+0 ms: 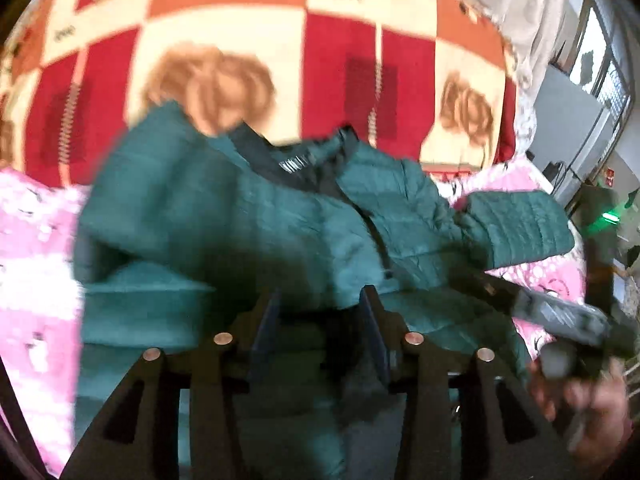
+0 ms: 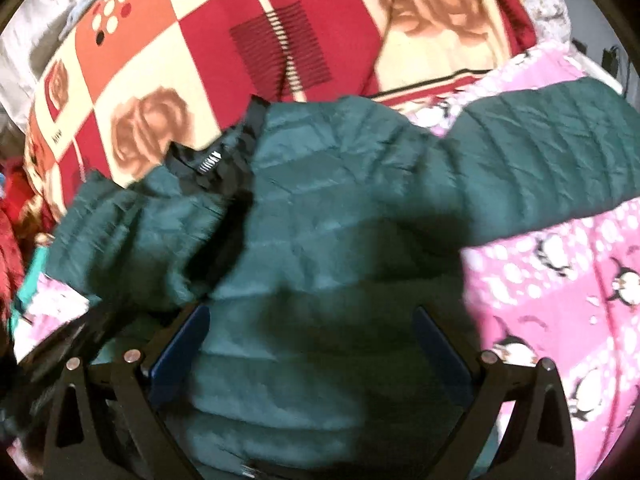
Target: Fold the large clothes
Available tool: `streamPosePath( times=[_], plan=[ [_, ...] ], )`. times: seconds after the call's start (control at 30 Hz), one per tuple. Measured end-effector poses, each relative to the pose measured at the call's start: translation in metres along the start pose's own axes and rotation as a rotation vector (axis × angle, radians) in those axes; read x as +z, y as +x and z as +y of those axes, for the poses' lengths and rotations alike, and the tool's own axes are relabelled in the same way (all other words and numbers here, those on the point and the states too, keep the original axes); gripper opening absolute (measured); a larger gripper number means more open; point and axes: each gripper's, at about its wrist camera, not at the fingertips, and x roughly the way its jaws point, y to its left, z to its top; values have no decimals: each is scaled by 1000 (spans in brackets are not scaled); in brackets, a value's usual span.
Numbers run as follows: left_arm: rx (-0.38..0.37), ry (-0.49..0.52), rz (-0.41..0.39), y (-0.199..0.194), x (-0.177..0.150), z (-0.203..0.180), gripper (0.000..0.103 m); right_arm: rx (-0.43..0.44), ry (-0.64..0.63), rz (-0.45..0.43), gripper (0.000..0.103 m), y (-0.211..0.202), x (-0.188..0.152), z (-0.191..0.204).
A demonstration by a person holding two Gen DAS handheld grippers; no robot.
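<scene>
Left tool [image 1: 320,300] jaws part-open, nothing gripped, right tool [image 2: 312,320] wide open, both angled down over green puffer jacket [image 2: 340,208], collar pointing twd rose blanket [image 2: 200,60], sleeve out right.

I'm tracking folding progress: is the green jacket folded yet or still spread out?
Still spread, not folded: the jacket lies body-flat on the bedding, collar open, and one sleeve stretches out sideways.

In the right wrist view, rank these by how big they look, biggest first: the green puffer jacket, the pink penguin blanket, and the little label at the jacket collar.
1. Green puffer jacket: fills most of the middle, though nearness to the camera enlarges it.
2. Pink penguin blanket: only its uncovered part shows.
3. Collar label: smallest by far.
</scene>
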Motion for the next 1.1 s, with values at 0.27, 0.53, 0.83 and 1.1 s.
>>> streamPosePath(
  times=[0.27, 0.53, 0.83, 1.1],
  plan=[
    [238, -120, -99, -43, 7, 92, 22, 152, -9, 124, 79, 78, 18, 48],
    [328, -207, -92, -25, 14, 136, 22, -28, -148, -89, 19, 39, 41, 31],
    [351, -182, -31, 25, 17, 118, 22, -182, -69, -1, 28, 77, 61, -13],
    [408, -128, -41, 70, 45, 100, 22, -86, -209, -100, 65, 48, 58, 39]
  ],
)
